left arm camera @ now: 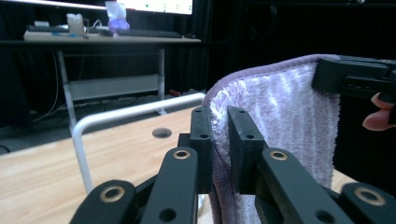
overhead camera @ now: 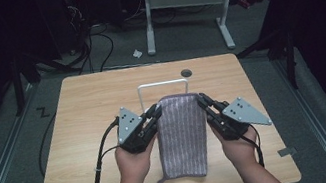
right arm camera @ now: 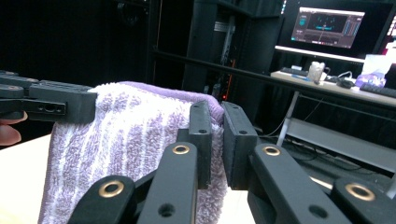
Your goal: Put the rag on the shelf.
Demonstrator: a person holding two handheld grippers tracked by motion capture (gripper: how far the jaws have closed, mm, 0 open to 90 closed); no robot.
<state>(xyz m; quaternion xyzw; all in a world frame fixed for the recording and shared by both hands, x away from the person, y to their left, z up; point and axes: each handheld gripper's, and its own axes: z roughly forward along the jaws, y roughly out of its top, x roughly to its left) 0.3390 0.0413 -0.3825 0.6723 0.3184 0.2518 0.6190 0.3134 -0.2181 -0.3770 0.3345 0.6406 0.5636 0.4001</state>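
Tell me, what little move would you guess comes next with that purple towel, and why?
Probably carry the towel forward and lift it over the white rack. The left claw and right claw each pinch one top corner, so the cloth hangs between them, its lower end on the table. The rack's bar stands bare just beyond the towel's top edge.

The surface (overhead camera: 87,135) was a pale wooden top with rounded corners, standing on grey carpeted floor (overhead camera: 2,170). A round dark hole (overhead camera: 186,72) sat near its far edge. Just nearer than the hole, a white bar frame (overhead camera: 161,83) rose upright from the wood. A purple striped towel (overhead camera: 182,136) ran from the frame toward the near edge, its lower end lying on the surface, its upper end lifted. Left and right of the towel the wood was bare.
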